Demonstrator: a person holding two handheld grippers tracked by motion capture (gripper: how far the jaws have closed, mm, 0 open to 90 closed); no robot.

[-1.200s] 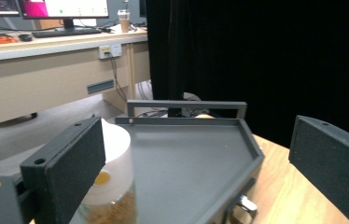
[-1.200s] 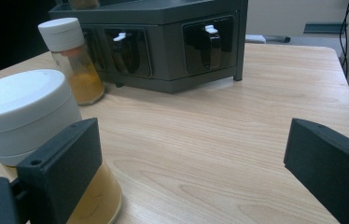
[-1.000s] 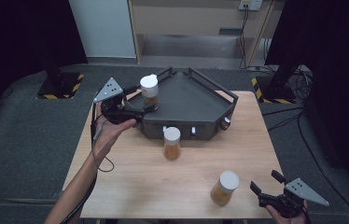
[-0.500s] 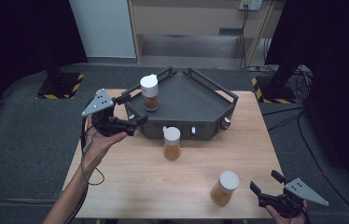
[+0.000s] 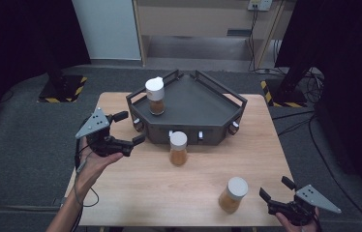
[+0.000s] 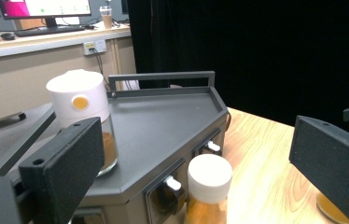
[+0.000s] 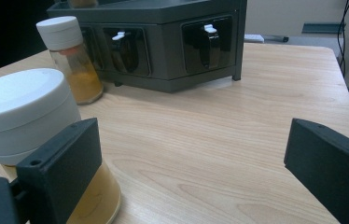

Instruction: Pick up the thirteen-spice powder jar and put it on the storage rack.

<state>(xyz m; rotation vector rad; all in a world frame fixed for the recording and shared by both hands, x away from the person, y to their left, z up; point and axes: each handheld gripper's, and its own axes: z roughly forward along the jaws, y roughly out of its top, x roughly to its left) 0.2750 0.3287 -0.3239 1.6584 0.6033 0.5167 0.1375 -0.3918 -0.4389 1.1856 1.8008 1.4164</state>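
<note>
Wood table [image 5: 135, 188] on grey carpet [image 5: 19, 145], dark curtains around; both grippers' jaws gape, empty

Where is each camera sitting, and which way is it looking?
High view: above the person's side, looking forward and down on the table; forearm, left gripper and right gripper show.
Left gripper view: on the left gripper, facing the grey tray and its jar; two black jaws show, apart.
Right gripper view: on the right gripper, low over the table, facing the tray's front; two black jaws show, apart.
Shared: both gripper views catch the jar in front of the tray.
</note>
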